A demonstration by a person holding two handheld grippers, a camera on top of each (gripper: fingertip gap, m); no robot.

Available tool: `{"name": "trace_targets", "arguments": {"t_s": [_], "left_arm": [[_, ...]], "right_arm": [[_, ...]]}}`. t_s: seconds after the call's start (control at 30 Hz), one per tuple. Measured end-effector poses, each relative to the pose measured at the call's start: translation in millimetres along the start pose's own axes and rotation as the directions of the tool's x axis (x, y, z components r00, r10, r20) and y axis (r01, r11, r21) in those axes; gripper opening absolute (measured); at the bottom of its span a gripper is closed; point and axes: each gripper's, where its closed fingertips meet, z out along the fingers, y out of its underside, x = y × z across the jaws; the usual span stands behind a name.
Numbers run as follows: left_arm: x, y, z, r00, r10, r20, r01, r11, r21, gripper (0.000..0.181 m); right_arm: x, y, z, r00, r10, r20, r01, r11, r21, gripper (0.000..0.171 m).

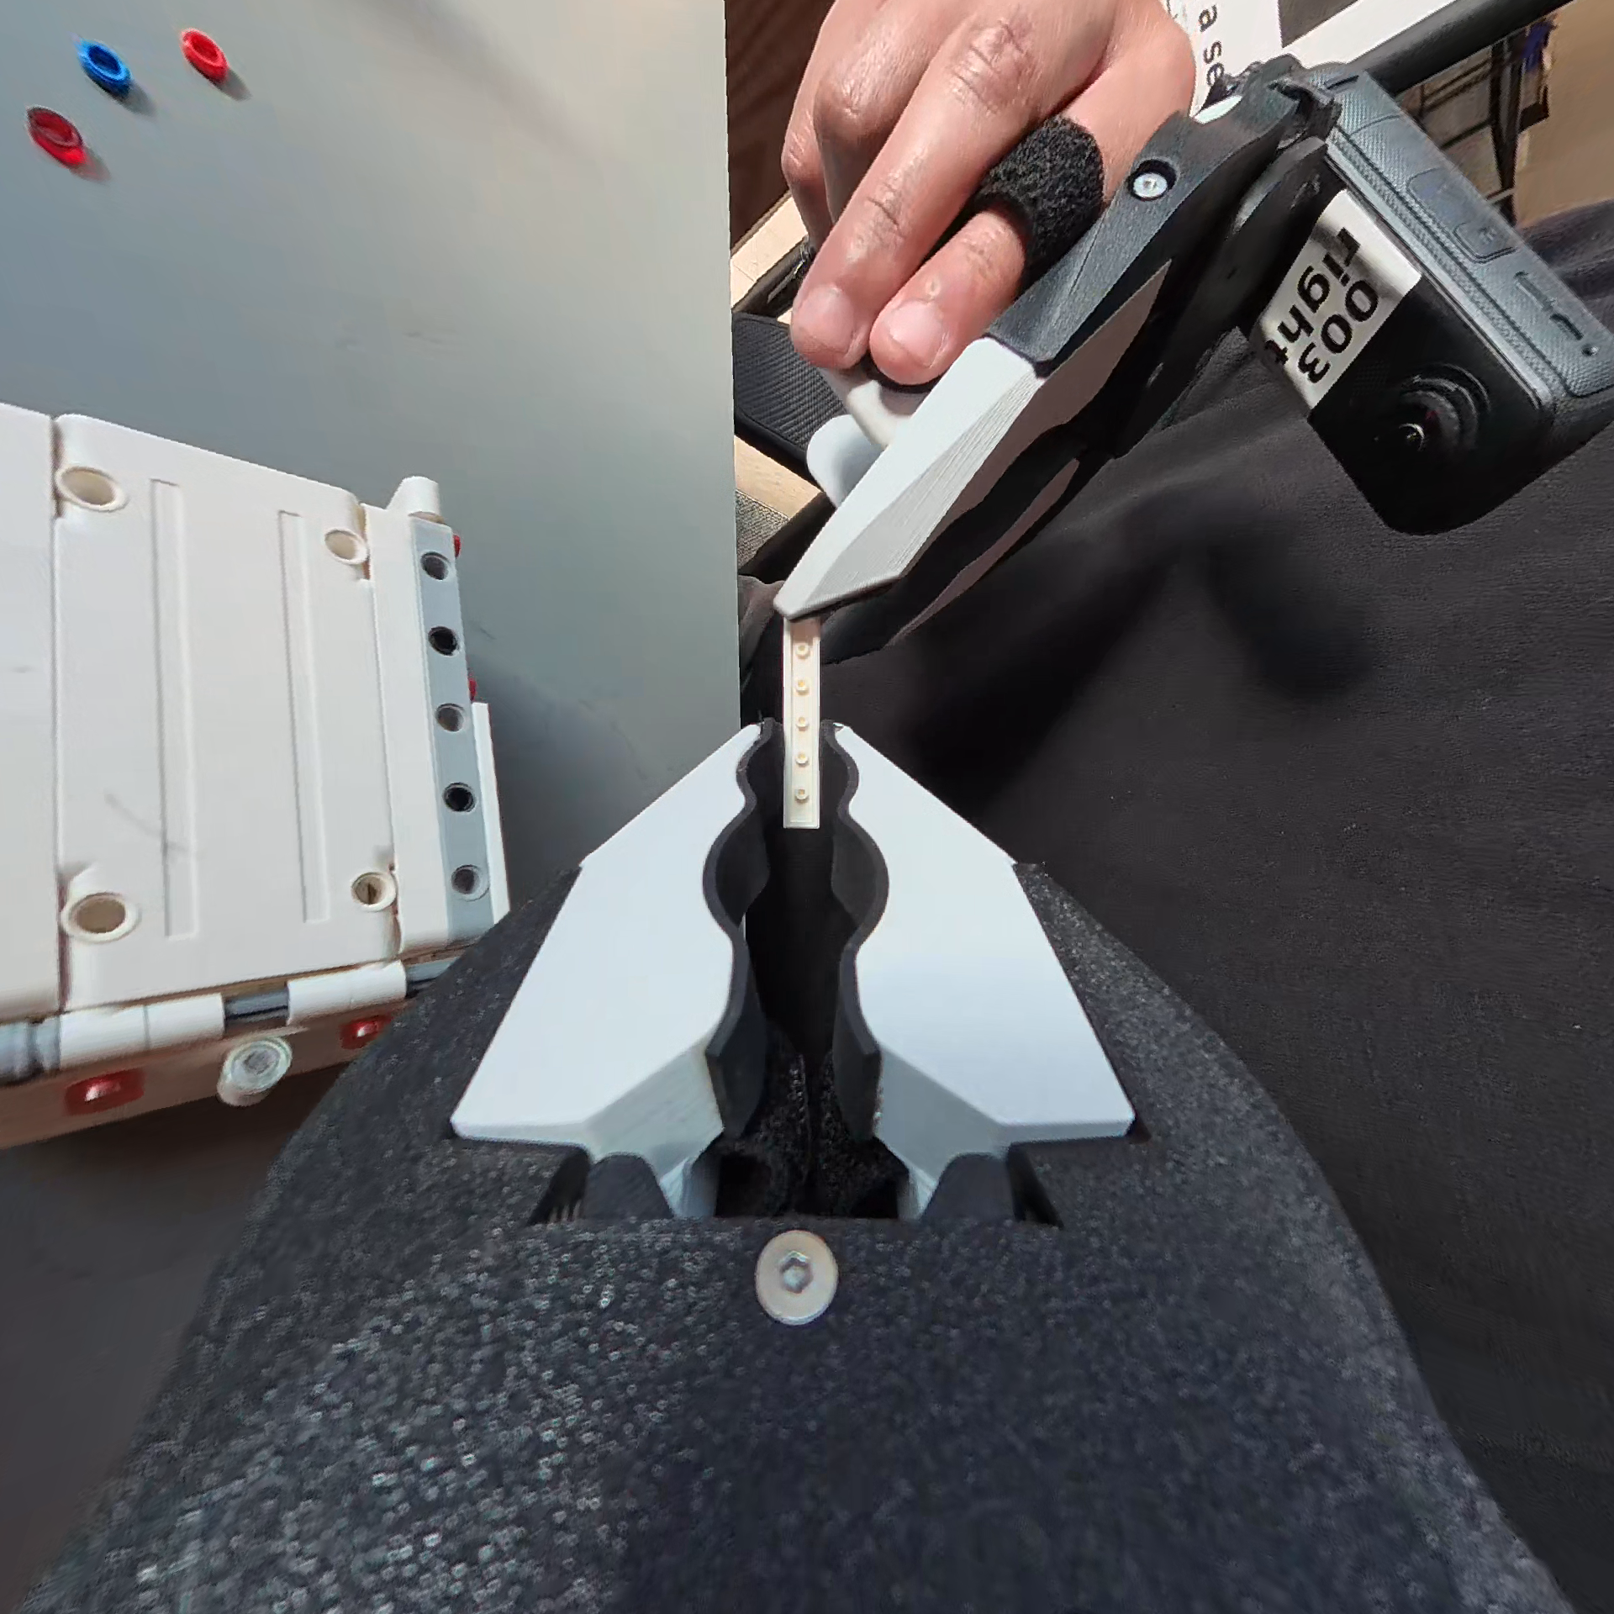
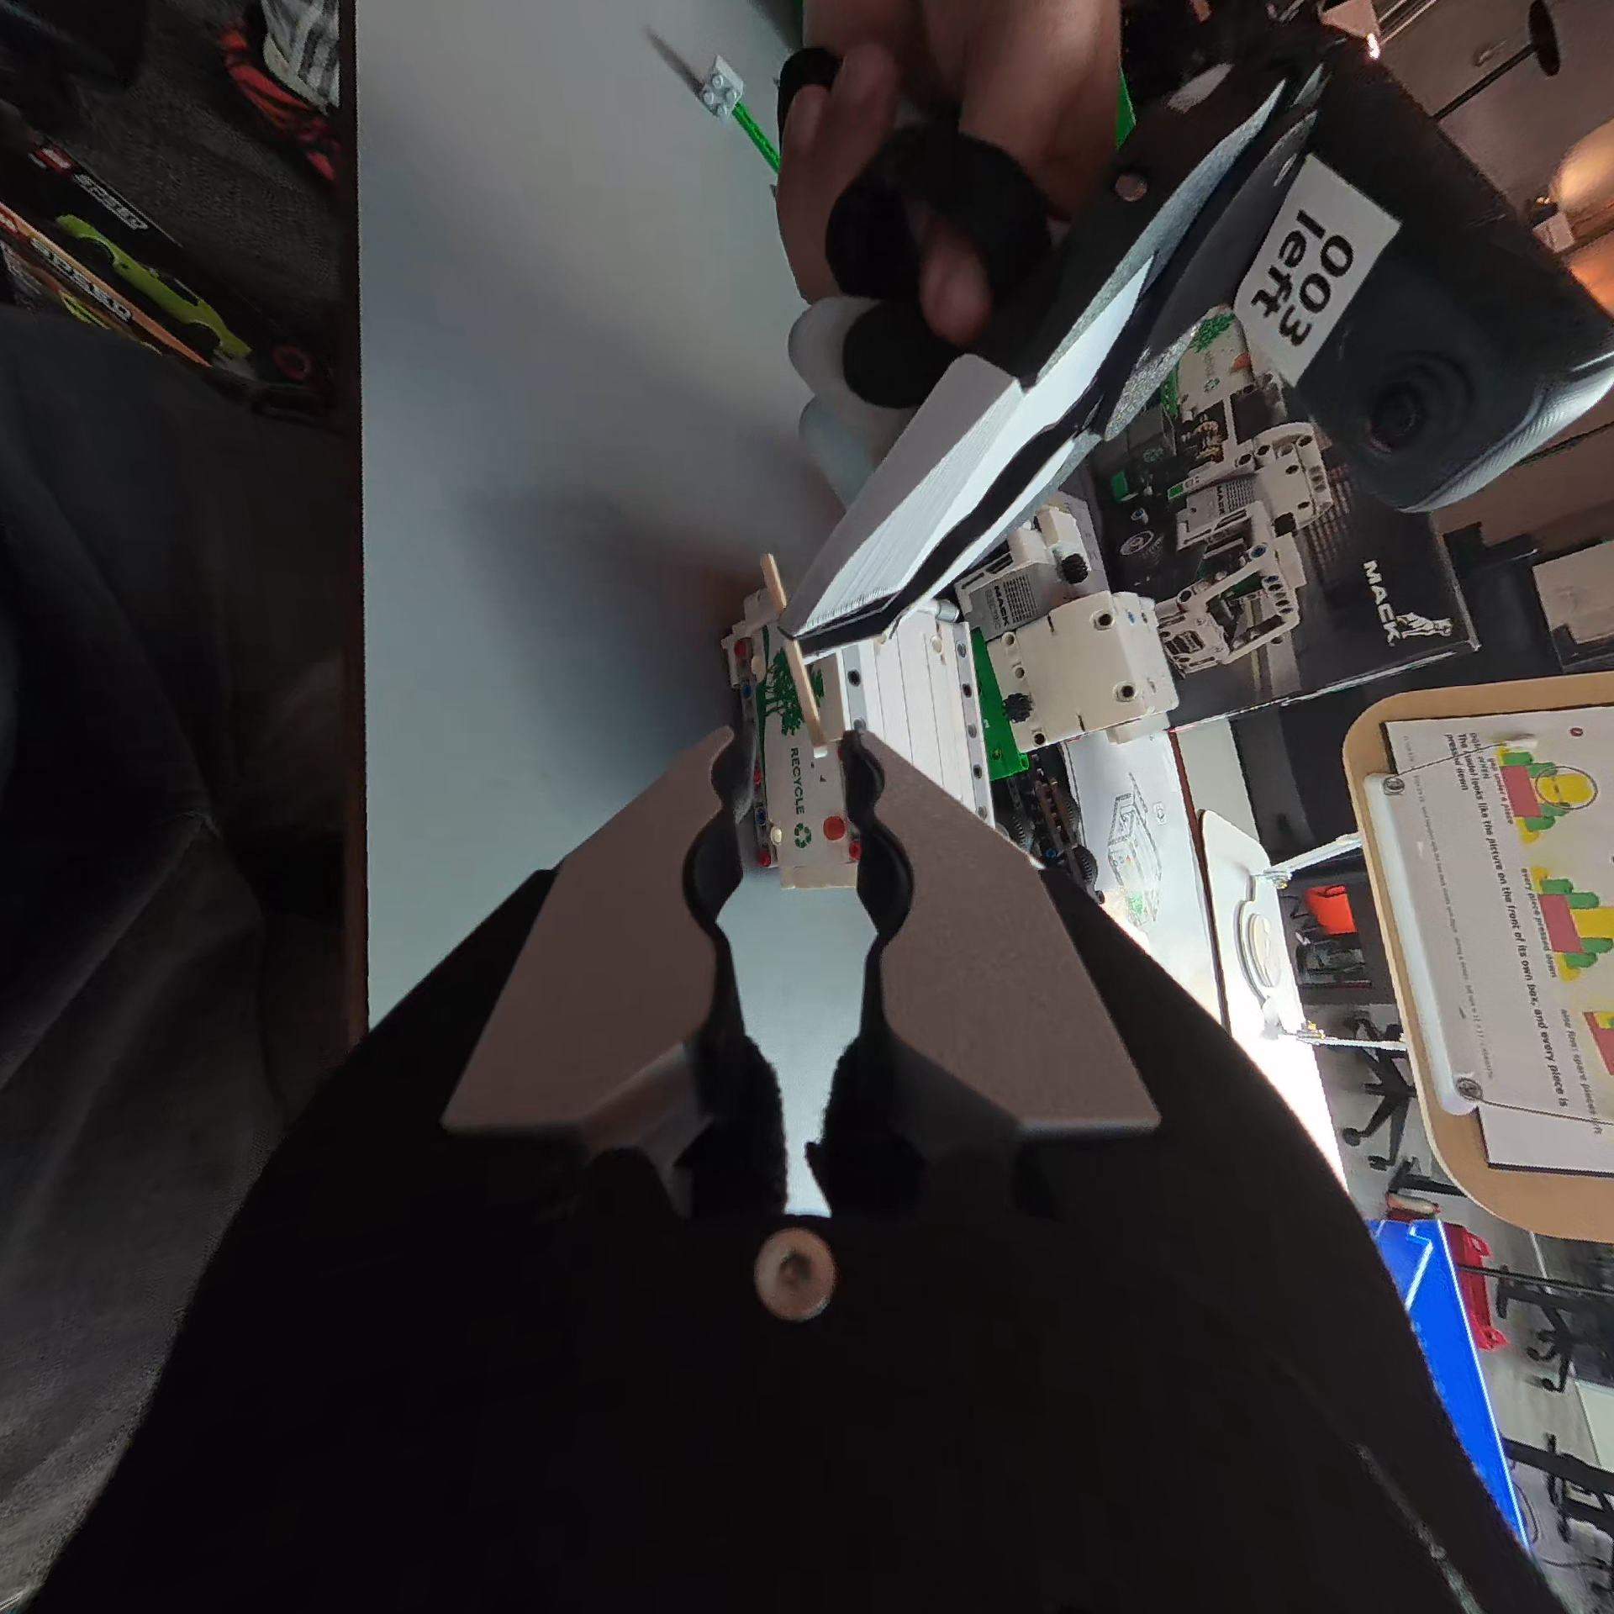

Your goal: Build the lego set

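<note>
A thin white lego strip (image 1: 802, 699) hangs in the air off the table edge. My left gripper (image 1: 802, 729) has its jaws nearly closed around the strip's lower half and appears to hold it. The right gripper (image 1: 799, 611) comes in from above, its tip at the strip's top end. In the right wrist view my right gripper (image 2: 793, 742) is open, with the strip (image 2: 808, 699) edge-on against its right fingertip (image 2: 849, 747) and the left gripper (image 2: 790, 631) crossing the strip's middle. The white truck body (image 1: 218, 699) lies on the grey table (image 1: 437, 306).
Red and blue round pieces (image 1: 103, 65) lie on the far table. The truck body's green-printed panel (image 2: 799, 803) and white cab (image 2: 1092, 655) sit beside the set's box (image 2: 1266, 541). A tan board with sheets (image 2: 1502, 917) stands right. The table edge (image 2: 360, 611) runs left. The tips of both grippers are at nearly the same place.
</note>
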Motion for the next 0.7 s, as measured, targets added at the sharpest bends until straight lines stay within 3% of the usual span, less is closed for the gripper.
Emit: {"name": "trace_targets", "arguments": {"t_s": [0.03, 0.1, 0.33, 0.43, 0.47, 0.57, 0.63, 0.7], "left_arm": [[0, 0, 2, 1.0, 0.004, -0.001, -0.004, 1.0, -0.006, 0.006], [1, 0, 5, 1.0, 0.005, -0.009, -0.005, 1.0, -0.009, 0.006], [-7, -3, 6, 0.999, 0.028, 0.037, -0.028, 1.0, 0.011, 0.006], [-13, -6, 4, 0.981, 0.145, 0.128, -0.147, 0.989, 0.005, 0.003], [-16, -7, 4, 0.96, 0.208, 0.185, -0.21, 0.978, -0.008, 0.012], [-31, -17, -3, 0.797, 0.438, 0.417, -0.446, 0.891, -0.083, 0.04], [-37, -23, -10, 0.618, 0.583, 0.527, -0.571, 0.794, -0.209, 0.059], [-49, -29, -21, 0.428, 0.669, 0.608, -0.603, 0.712, -0.359, 0.077]], "right_arm": [[-2, -1, 0, 1.0, -0.007, 0.003, 0.007, 1.0, 0.01, 0.013], [-5, -1, 1, 1.0, -0.014, 0.003, 0.014, 1.0, 0.023, 0.002], [-4, 7, 5, 0.997, 0.046, 0.063, -0.047, 0.999, 0.02, 0.002], [-4, 15, 8, 0.988, 0.116, 0.107, -0.117, 0.993, 0.012, 0.002], [-4, 21, 10, 0.983, 0.14, 0.118, -0.141, 0.99, 0.0, 0.002], [0, 45, 16, 0.956, 0.247, 0.155, -0.242, 0.969, -0.052, 0.002], [0, 55, 17, 0.919, 0.33, 0.216, -0.323, 0.944, -0.068, 0.002], [1, 61, 19, 0.874, 0.397, 0.281, -0.384, 0.918, -0.102, 0.002]]}}
